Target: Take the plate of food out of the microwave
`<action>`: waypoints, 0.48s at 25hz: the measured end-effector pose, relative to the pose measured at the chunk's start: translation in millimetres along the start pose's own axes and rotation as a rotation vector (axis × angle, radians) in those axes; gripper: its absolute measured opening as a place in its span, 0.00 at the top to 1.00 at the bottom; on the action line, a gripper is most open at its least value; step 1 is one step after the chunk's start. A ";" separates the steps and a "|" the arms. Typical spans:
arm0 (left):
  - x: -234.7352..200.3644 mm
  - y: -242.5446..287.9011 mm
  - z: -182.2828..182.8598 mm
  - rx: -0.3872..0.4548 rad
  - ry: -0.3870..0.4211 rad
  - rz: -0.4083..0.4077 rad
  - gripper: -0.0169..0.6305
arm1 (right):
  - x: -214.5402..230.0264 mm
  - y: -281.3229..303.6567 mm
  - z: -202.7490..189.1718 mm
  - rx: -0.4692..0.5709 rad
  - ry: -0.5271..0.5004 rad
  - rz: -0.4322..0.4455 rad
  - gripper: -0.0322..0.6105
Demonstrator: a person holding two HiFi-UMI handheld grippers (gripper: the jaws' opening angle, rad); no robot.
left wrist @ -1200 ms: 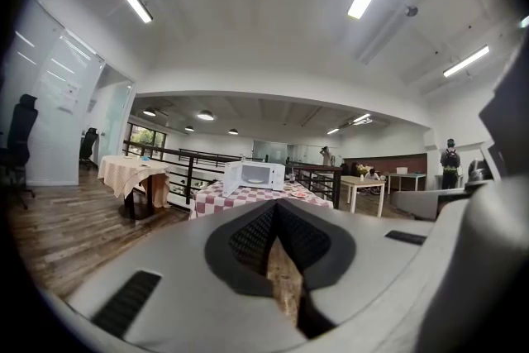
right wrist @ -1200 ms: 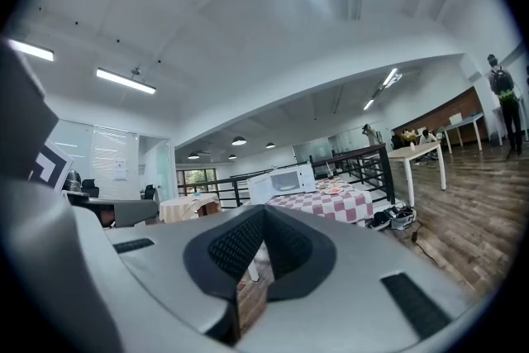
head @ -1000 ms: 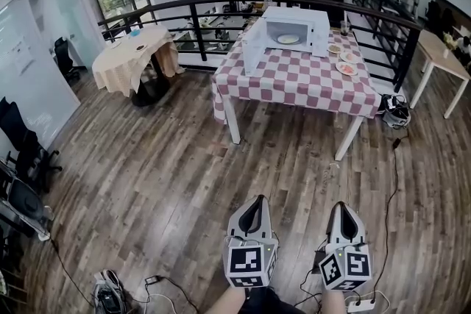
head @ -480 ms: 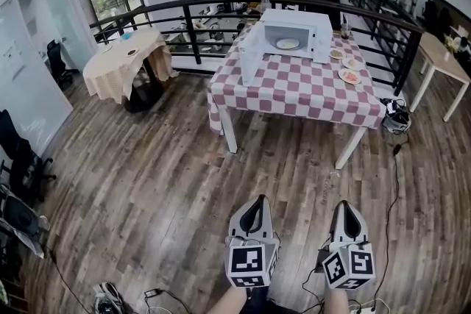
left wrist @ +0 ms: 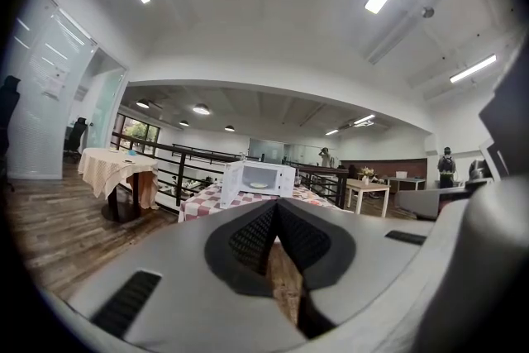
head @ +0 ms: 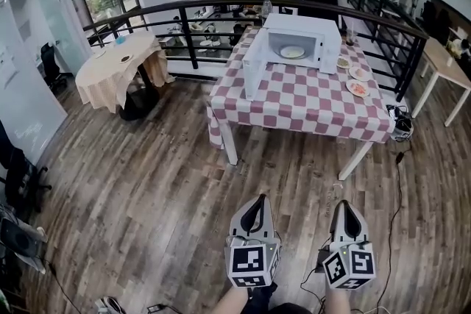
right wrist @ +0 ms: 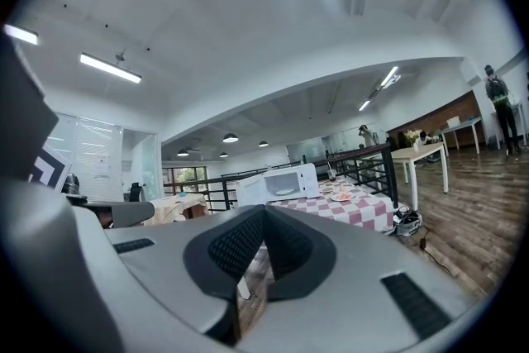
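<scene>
Holding left gripper (head: 257,200) and right gripper (head: 344,205) closed on nothing, and the plate of food (head: 292,52) is sitting far off, dead ahead in the microwave (head: 305,24).

the left gripper (head: 257,201) and the right gripper (head: 344,205) are each showing a light grey moulded shell tapering to a rounded tip, with a black recess framing the jaws. the pads (left wrist: 252,240) are carrying a black mesh texture. dark rectangular slots (right wrist: 411,298) are sitting in the shell. each rear end is bearing a cube (head: 248,265) with black-and-white square markers.
</scene>
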State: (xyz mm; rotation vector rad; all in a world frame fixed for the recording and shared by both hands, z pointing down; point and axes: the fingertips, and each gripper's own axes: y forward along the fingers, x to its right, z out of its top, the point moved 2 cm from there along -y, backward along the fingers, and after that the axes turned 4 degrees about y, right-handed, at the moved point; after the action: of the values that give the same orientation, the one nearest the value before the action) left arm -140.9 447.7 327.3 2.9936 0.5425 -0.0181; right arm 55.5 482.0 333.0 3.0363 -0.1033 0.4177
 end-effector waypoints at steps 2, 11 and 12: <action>-8.3 11.7 0.2 0.000 -0.003 -0.007 0.95 | -5.0 12.6 -0.1 -0.002 -0.008 -0.002 0.96; -37.2 46.2 3.2 -0.005 -0.011 -0.011 0.95 | -19.0 55.0 -2.8 -0.013 -0.017 -0.002 0.96; -39.9 48.4 3.0 -0.006 -0.012 -0.008 0.95 | -20.3 58.4 -3.4 -0.016 -0.016 0.000 0.96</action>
State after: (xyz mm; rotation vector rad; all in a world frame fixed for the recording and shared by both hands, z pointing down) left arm -161.3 388.4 330.1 2.9833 0.5524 -0.0348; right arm 30.6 425.3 334.6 3.0247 -0.1066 0.3900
